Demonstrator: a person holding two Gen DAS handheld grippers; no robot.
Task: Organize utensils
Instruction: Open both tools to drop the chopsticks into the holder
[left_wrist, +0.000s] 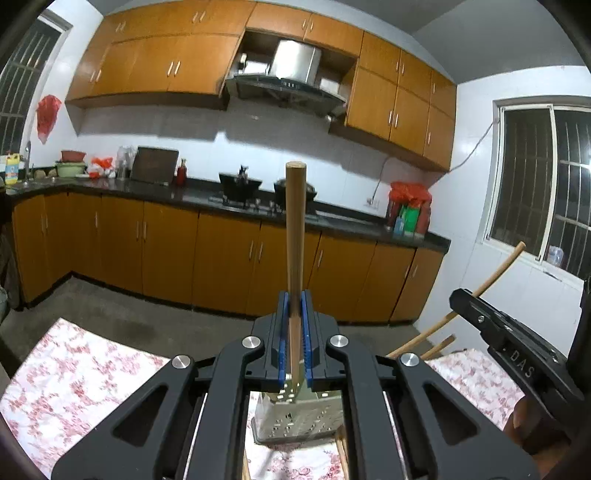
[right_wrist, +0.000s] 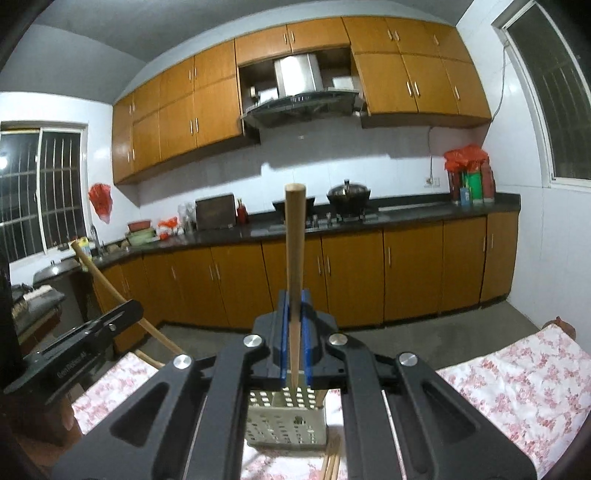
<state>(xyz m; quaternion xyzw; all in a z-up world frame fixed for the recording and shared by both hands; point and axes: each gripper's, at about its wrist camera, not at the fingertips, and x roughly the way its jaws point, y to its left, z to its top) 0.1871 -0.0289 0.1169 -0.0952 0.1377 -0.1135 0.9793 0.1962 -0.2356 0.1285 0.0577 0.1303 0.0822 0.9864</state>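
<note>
Nearest, left gripper: blue pads clamped tight on a chopstick, stick held upright, thin end pointing down, thick end up against the kitchen behind. Below the jaws — a perforated metal holder standing on the flowered tablecloth, with the stick's lower tip over or just inside its mouth; cannot tell which.

Right gripper: same picture. Jaws narrow, closed on a second chopstick, also upright, tapered tip just above the rim of the same holder. More sticks lying on the cloth beside the holder's base. Other sticks leaning out at a slant past the right gripper in the left view, probably already in the holder, though that is hidden.

Step in hand, by judgement: dropping chopsticks into the holder, one per hand, both poised at the mouth. Next move likely calls for lowering each tip squarely inside the rim, then easing the jaws apart so the stick slides down — keeping the two grippers from knocking each other, being close together over one small opening. Afterward, loose sticks on the cloth left to collect.

Far off: dark countertop, pots on the stove, orange cabinets, barred window.
</note>
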